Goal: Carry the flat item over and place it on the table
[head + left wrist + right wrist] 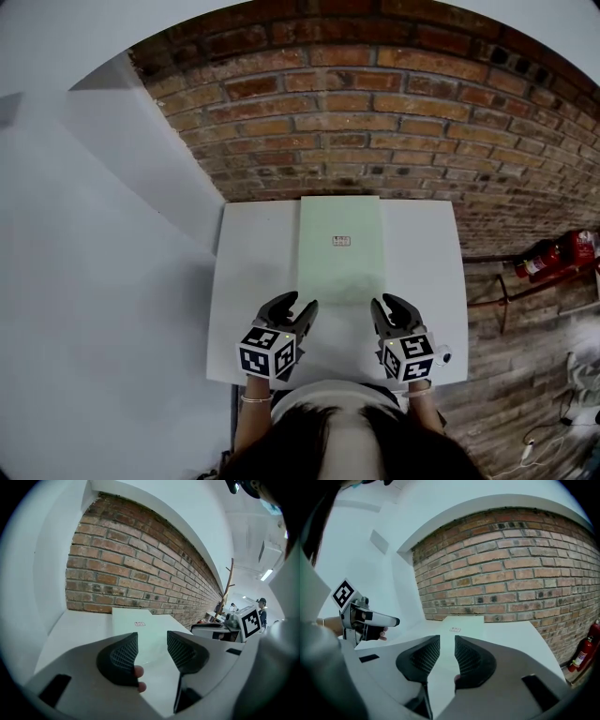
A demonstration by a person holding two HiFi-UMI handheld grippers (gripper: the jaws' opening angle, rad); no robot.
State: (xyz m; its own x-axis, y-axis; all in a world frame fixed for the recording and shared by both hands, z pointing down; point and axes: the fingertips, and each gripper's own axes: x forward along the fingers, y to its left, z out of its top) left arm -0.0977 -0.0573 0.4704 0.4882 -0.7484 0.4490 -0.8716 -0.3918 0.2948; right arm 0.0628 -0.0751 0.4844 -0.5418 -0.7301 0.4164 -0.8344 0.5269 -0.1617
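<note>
A pale green flat item (340, 248) with a small label lies on the white table (251, 281), its far end against the brick wall. It also shows ahead in the left gripper view (136, 619) and the right gripper view (463, 621). My left gripper (298, 306) hovers at the item's near left corner, jaws apart, nothing between them (152, 643). My right gripper (387, 304) sits at the near right corner. Its jaws stand a narrow gap apart and hold nothing (446, 648). Neither gripper touches the item.
A brick wall (375, 122) backs the table and a white wall (103, 234) runs along the left. A red fire extinguisher (553, 255) lies on the floor to the right. A wooden coat stand (228, 585) and a person (261, 605) are far off.
</note>
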